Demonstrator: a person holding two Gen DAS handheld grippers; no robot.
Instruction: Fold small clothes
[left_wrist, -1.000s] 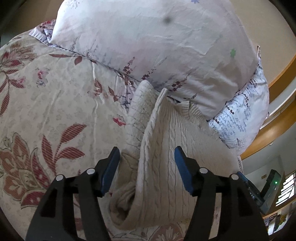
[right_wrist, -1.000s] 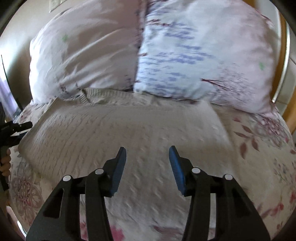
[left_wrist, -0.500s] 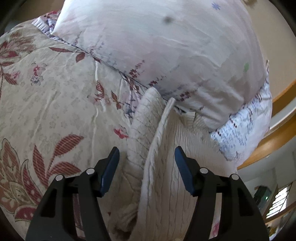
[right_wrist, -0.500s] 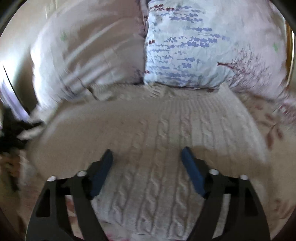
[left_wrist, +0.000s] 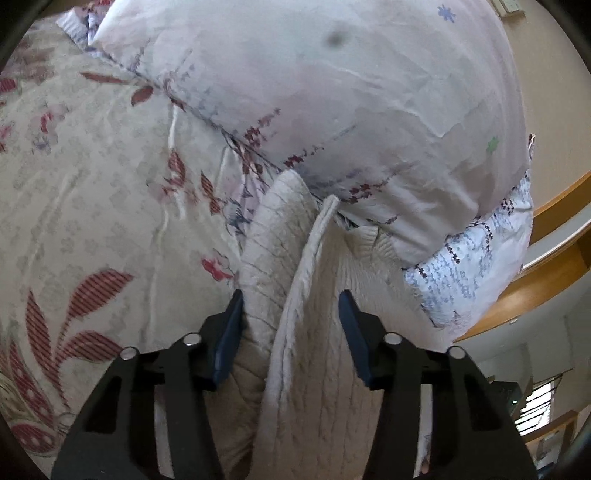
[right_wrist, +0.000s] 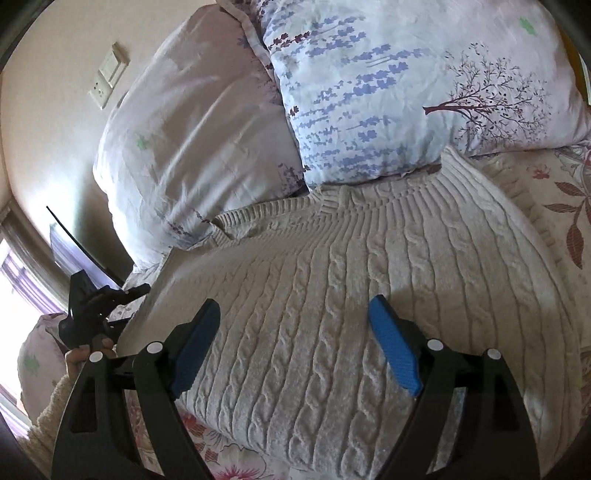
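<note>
Though folded, sweater (right_wrist: 369, 280) on bedspread (left_wrist: 92, 192).

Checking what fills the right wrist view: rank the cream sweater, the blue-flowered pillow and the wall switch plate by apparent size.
1. cream sweater
2. blue-flowered pillow, though it lies farther back, so the gap is unsure
3. wall switch plate
</note>
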